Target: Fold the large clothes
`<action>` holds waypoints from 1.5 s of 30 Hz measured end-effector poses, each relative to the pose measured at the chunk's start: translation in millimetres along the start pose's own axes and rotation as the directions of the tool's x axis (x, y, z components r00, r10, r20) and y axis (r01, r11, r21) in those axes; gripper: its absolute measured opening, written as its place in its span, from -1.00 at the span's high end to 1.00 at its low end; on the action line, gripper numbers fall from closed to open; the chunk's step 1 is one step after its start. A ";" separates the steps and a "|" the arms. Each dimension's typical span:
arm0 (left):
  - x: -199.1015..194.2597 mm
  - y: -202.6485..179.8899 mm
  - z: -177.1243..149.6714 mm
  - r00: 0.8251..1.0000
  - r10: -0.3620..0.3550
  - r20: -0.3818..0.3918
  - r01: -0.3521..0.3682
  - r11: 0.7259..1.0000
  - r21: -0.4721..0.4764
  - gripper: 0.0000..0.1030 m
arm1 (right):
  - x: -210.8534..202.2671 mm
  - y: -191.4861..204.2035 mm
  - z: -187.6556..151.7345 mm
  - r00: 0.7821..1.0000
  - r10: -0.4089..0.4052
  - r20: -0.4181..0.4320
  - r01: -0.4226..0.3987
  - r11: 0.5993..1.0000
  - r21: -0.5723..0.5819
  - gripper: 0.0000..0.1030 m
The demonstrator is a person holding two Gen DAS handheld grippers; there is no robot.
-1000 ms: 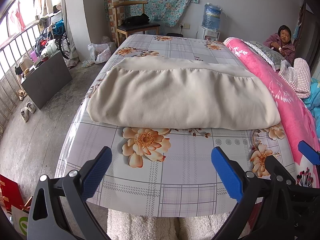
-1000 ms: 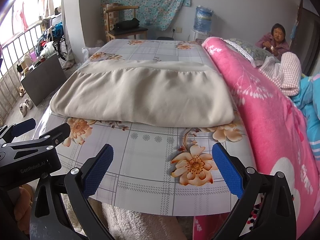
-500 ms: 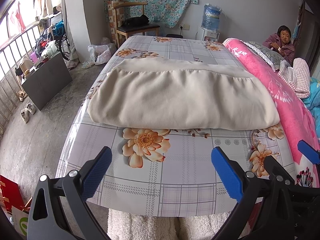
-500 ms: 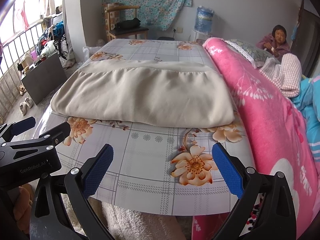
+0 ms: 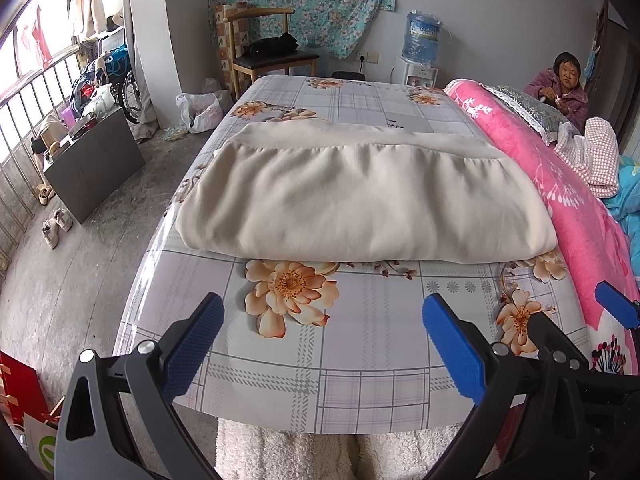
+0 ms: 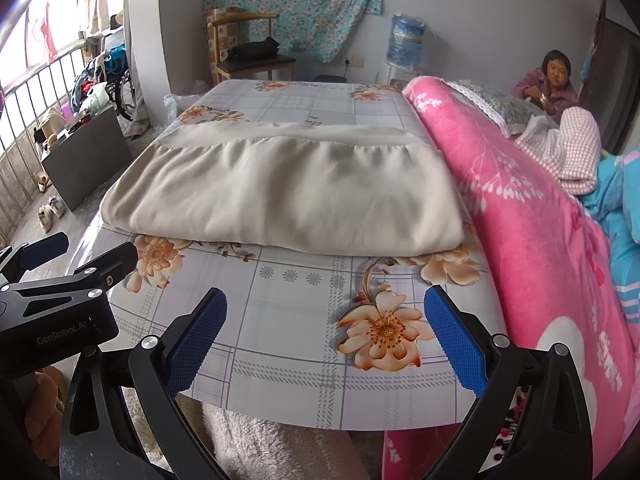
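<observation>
A cream garment [image 5: 360, 196] lies folded into a wide rectangle across the middle of the flower-print table [image 5: 360, 360]; it also shows in the right wrist view [image 6: 288, 192]. My left gripper [image 5: 320, 344] is open and empty, held over the table's near edge, short of the garment. My right gripper [image 6: 324, 340] is open and empty too, over the near right part of the table [image 6: 280, 320]. The left gripper's black body shows at the left of the right wrist view [image 6: 60, 300], and a blue pad of the right gripper shows at the right edge of the left wrist view [image 5: 616, 308].
A pink blanket [image 6: 540, 240] lies along the table's right side, with a checked cloth [image 6: 568, 152] on it. A person [image 5: 564, 88] sits at the far right. A wooden chair [image 5: 272, 56] and a water dispenser [image 5: 420, 40] stand beyond the table. A dark cabinet [image 5: 92, 164] stands at the left.
Almost nothing has changed. Both grippers stay open over the near edge, and the garment lies as it did.
</observation>
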State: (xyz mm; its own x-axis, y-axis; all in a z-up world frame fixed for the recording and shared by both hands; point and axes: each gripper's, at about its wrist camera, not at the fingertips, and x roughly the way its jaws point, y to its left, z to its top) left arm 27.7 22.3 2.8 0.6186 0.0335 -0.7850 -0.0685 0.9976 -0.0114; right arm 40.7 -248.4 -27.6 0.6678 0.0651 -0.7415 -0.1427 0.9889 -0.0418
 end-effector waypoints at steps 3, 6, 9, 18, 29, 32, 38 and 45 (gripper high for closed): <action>0.3 0.3 -0.1 1.000 -0.001 -0.002 0.001 1.000 -0.001 -0.90 | -0.1 -0.8 0.0 1.000 0.002 -0.001 -0.002 1.000 -0.001 -0.85; 0.3 0.3 -0.2 1.000 0.000 -0.002 0.000 1.000 -0.002 -0.90 | -0.6 -1.3 -0.2 1.000 0.002 -0.001 -0.002 1.000 0.000 -0.85; 0.3 0.3 -0.3 1.000 0.000 -0.001 0.000 1.000 -0.001 -0.90 | -0.8 -2.5 -0.4 1.000 0.000 -0.001 0.000 1.000 -0.001 -0.85; 0.9 0.8 -0.5 1.000 -0.001 -0.004 0.001 1.000 0.000 -0.90 | -1.1 -3.8 -0.5 1.000 0.000 -0.001 0.000 1.000 -0.003 -0.85; 2.7 1.1 -2.2 1.000 0.000 -0.005 0.000 1.000 -0.002 -0.90 | -0.5 -3.7 -0.5 1.000 -0.001 -0.002 0.001 1.000 -0.001 -0.85; 3.4 1.4 -2.5 1.000 0.001 -0.006 -0.001 1.000 -0.003 -0.90 | -0.7 -2.9 -0.3 1.000 -0.002 -0.002 0.002 1.000 -0.001 -0.85; 3.6 1.1 -2.6 1.000 0.001 -0.004 -0.001 1.000 -0.003 -0.90 | -1.1 -4.2 -0.5 1.000 -0.002 -0.002 0.002 1.000 -0.001 -0.85; 4.3 1.2 -2.9 1.000 0.003 -0.004 -0.003 1.000 -0.003 -0.90 | -1.2 -3.4 -0.3 1.000 -0.002 -0.002 0.002 1.000 -0.003 -0.85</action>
State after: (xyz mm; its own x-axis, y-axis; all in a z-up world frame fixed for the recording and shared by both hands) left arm 28.0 23.5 -2.4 0.6151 0.0358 -0.7877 -0.0726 0.9973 -0.0113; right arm 40.1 -251.8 -26.8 0.6668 0.0632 -0.7426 -0.1437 0.9886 -0.0448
